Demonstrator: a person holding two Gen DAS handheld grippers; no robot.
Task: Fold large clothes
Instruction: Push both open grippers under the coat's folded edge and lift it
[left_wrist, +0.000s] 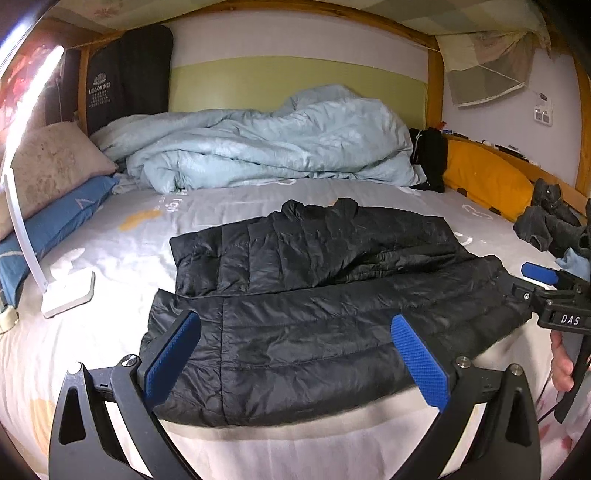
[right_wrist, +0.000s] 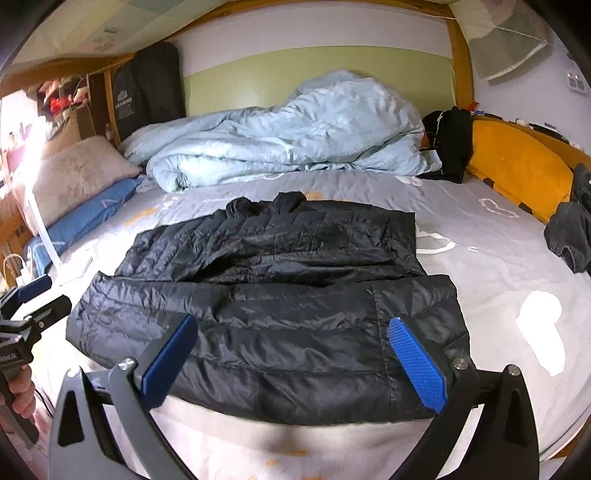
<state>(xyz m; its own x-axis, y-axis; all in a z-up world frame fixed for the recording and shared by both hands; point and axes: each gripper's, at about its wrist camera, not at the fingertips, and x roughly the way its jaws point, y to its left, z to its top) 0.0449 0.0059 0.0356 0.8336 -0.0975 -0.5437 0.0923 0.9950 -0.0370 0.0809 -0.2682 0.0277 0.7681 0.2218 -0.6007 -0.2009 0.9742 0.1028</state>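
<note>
Here a black quilted puffer jacket (left_wrist: 325, 291) lies flat across the near part of a bed covered with a pale grey printed sheet (left_wrist: 122, 254), its body folded so that an upper layer rests over the lower one and its near hem runs close to the bed's front edge. The left tool (left_wrist: 295, 354), black-framed with blue textured pads, hovers over the jacket's near hem with its jaws spread wide and nothing clamped between them; the jacket fabric shows in the gap below the pads. The right tool (right_wrist: 295, 354), built the same way, stands equally wide open over the near hem further to the right, again gripping nothing. In the left wrist view the right tool appears at the frame's right edge beside the jacket's corner, with part of a person's hand (left_wrist: 561, 363) on its handle. Behind the jacket a rumpled light blue duvet (left_wrist: 266, 144) is heaped along the far wall. At the left of the bed a beige pillow (left_wrist: 55, 166) sits on a blue pillow (left_wrist: 62, 218), and a white lamp with a flat base (left_wrist: 68, 291) stands on the sheet just in front of them. A mustard yellow cushion (left_wrist: 484, 181) leans at the right side, with dark grey crumpled clothes (left_wrist: 550, 225) near it.
</note>
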